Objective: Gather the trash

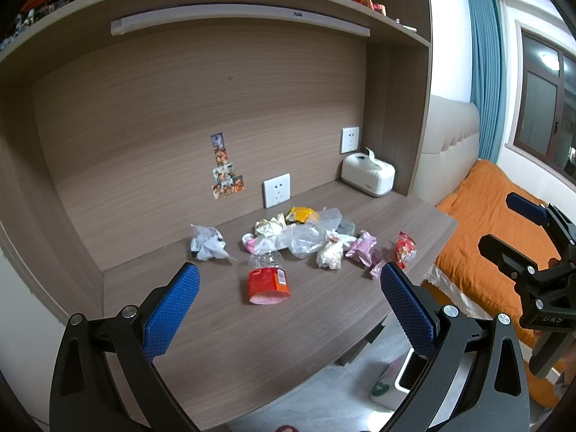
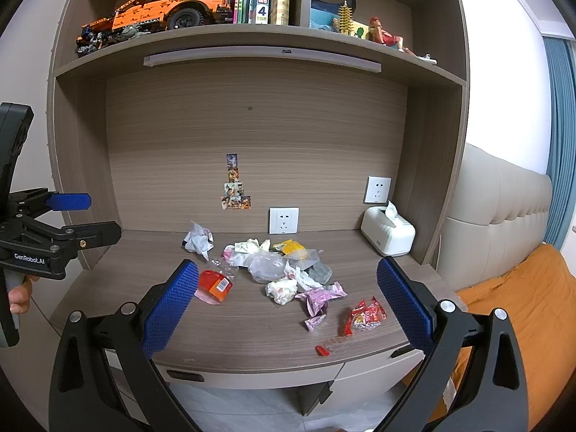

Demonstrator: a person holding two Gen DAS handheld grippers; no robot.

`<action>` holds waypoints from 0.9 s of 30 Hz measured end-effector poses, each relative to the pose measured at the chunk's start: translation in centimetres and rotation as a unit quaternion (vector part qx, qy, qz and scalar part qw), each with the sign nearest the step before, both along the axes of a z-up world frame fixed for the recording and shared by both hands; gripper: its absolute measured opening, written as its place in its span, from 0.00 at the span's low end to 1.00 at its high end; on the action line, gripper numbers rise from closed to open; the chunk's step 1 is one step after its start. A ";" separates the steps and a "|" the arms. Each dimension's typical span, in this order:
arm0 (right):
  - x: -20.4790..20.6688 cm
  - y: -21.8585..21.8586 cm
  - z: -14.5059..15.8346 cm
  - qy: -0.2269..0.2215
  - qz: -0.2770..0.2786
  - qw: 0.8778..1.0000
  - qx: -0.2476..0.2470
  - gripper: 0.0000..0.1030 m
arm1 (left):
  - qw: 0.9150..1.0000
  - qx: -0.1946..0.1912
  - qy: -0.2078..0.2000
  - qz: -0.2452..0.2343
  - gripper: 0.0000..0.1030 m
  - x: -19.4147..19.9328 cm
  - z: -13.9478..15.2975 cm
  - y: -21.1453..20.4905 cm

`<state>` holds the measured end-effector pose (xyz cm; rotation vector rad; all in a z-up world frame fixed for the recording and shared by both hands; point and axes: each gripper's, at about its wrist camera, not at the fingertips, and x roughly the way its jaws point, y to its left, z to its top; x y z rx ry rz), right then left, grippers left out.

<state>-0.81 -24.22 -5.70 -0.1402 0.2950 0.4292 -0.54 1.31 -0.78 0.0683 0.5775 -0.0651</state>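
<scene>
Both blue-padded fingers (image 1: 172, 309) of my left gripper (image 1: 288, 306) stand spread wide with nothing between them, held above the near edge of the wooden desk (image 1: 252, 342). Ahead of them lies the trash: an orange-red wrapper (image 1: 268, 284) nearest, then a clear plastic bag (image 1: 306, 239), a crumpled white bag (image 1: 208, 243), a pink wrapper (image 1: 361, 248) and a red candy wrapper (image 1: 405, 248). A white tissue box (image 1: 367, 176) sits at the back right.

From the right wrist, my right gripper (image 2: 288, 306) is likewise wide open and empty, short of the pile, with the red candy wrapper (image 2: 365, 316) nearest its right finger. My left gripper (image 2: 68, 216) shows at the left edge.
</scene>
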 end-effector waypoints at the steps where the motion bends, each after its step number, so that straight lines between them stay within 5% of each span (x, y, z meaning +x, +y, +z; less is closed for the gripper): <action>1: 0.0 0.0 0.0 0.001 0.000 1.000 -0.001 0.96 | 1.000 0.000 -0.001 0.000 0.95 0.0 0.0 0.0; 27: -0.1 0.6 0.3 -0.004 0.002 1.000 -0.004 0.96 | 1.000 -0.004 -0.001 -0.002 0.95 -0.2 0.1 0.3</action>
